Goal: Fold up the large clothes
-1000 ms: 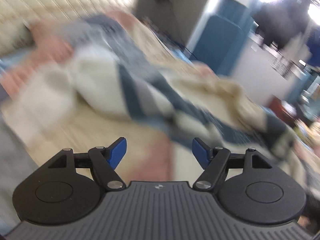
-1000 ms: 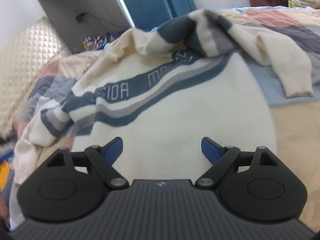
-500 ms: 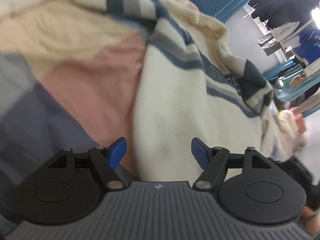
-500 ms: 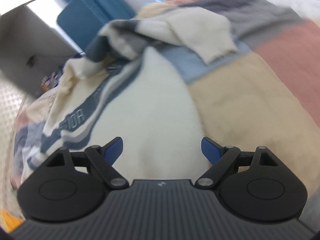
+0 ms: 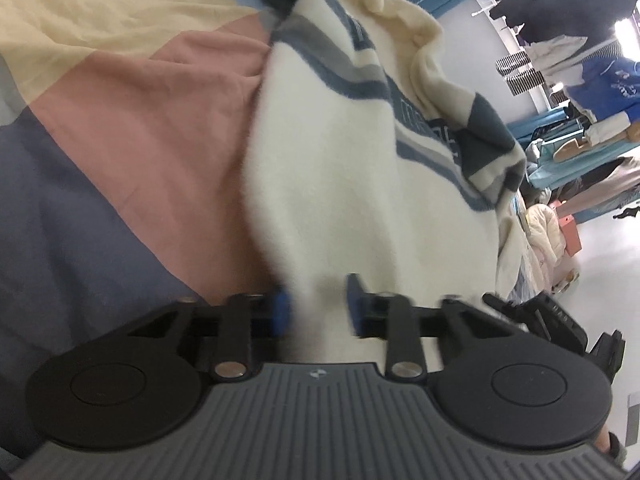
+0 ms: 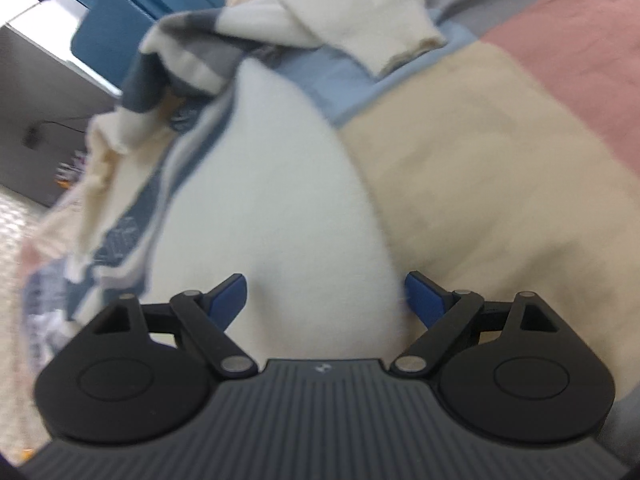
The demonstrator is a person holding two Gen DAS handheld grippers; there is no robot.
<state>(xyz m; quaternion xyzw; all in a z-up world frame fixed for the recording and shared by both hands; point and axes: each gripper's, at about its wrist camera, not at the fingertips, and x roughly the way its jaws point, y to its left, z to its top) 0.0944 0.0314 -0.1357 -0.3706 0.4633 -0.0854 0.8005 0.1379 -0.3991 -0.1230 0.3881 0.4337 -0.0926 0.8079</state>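
Two grippers work a cream sweater [image 5: 344, 184] lying on a patchwork bedspread [image 5: 132, 128]. Left gripper [image 5: 318, 306] has just been closing, its jaws now pinching the hem. Right gripper [image 6: 325, 300] stands spread wide astride the hem, not gripping

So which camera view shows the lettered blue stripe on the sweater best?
The left wrist view: the lettered stripe on the sweater is fairly sharp there. In the right wrist view the same stripe is motion-blurred, its letters unreadable.

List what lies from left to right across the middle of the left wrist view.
Navy quilt patch → pink quilt patch → cream sweater with blue and grey stripes → white floor of the room beyond.
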